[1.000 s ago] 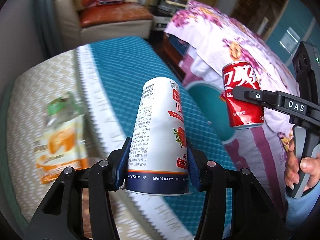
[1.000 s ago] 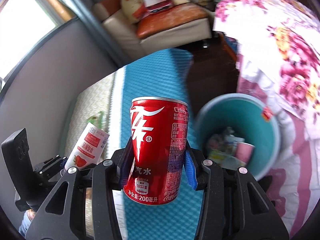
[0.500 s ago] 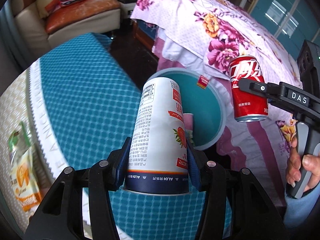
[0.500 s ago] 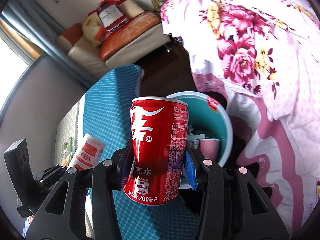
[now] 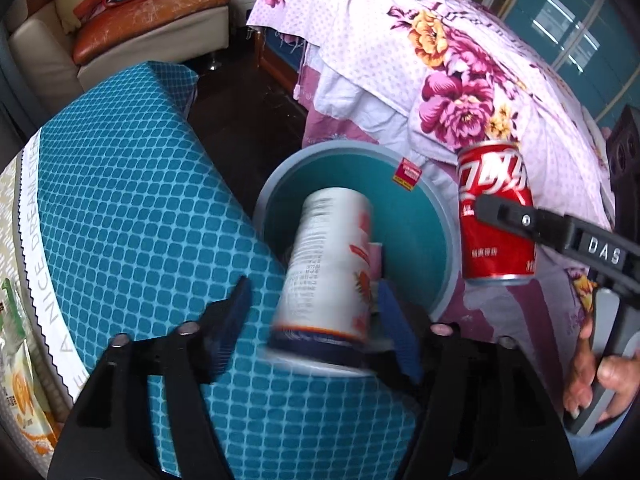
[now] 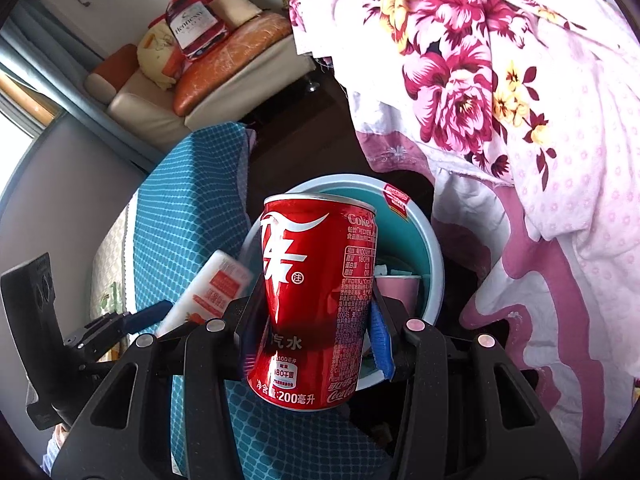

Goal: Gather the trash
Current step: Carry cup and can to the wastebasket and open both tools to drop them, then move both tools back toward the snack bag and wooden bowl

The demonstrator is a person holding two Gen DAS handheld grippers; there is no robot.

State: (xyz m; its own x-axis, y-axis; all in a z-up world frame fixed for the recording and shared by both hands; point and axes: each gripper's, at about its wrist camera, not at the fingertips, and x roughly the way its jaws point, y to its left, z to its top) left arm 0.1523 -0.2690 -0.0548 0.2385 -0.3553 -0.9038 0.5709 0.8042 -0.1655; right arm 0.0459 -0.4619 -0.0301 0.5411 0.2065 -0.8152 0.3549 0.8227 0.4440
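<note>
Left tongs (image 5: 316, 312) wide, blue pads clear of the cup (image 5: 328, 268) on both sides. Cup is motion-blurred, tilted, sitting between the pads at frame centre, in front of the bin (image 5: 440, 216) opening; looks loose, though blur makes contact on the right pad hard to judge. From the right wrist view the same cup (image 6: 212, 292) shows at left centre, beside the left tongs (image 6: 148, 314), near the bin (image 6: 434, 264) rim.

Right tongs (image 6: 316, 320) clamped on the can (image 6: 316, 300), upright, frame centre, in front of the bin. In the left view the can (image 5: 496, 216) is at right centre, beside the bin rim, right tongs (image 5: 500, 210) across its middle, hand (image 5: 592, 372) on the grip lower right.

Bin holds a pink cup (image 6: 396, 290) and paper scraps. Blue cushion (image 5: 132, 216) left of the bin, floral bedspread (image 5: 460, 80) upper right, sofa (image 5: 132, 28) upper left, snack bag (image 5: 16, 384) at left edge.
</note>
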